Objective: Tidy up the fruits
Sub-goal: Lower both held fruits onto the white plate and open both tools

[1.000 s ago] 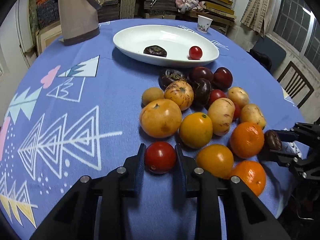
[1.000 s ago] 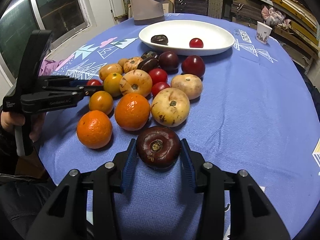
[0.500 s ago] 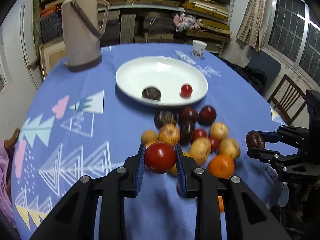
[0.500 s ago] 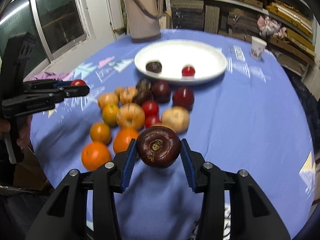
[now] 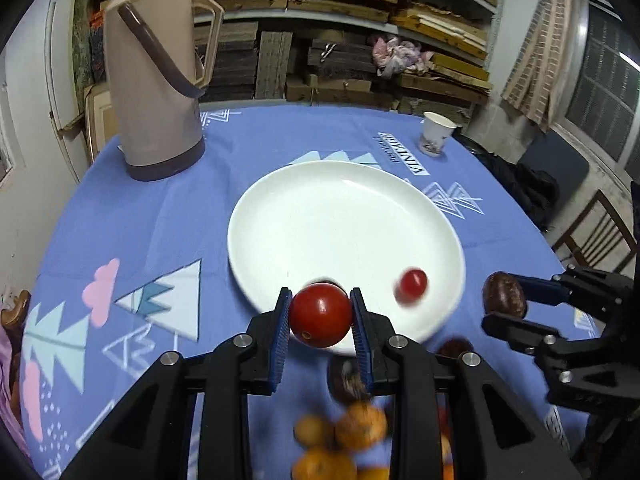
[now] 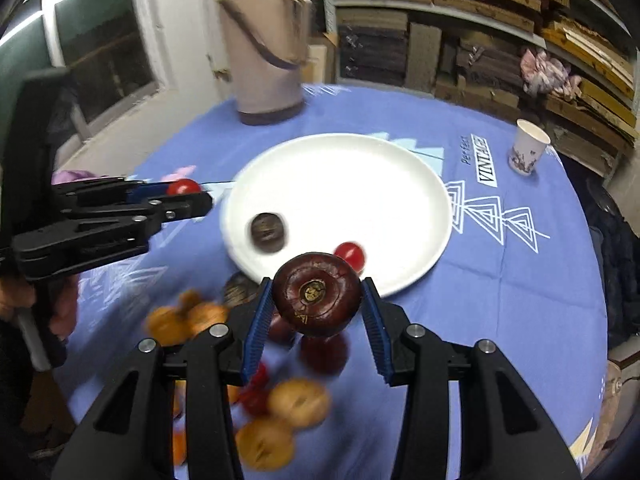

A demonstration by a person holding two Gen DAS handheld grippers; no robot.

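Left claw point(image 5: 321, 316) pinches a smooth, squishy red tomato point(image 5: 320, 315) mid-sides; right claw point(image 6: 316, 300) clamps the firmer purple fruit point(image 6: 317, 294), plate point(image 5: 340, 208) at 12 o'clock.

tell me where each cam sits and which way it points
Left wrist: on the left hand-held gripper, facing forward and down at the plate; its fingers clamp a tomato.
Right wrist: on the right hand-held gripper, facing the plate from the right; its fingers clamp a dark fruit, and a hand shows at left.
Shared: plate, thermos, cup; each sees the other hand-held gripper.
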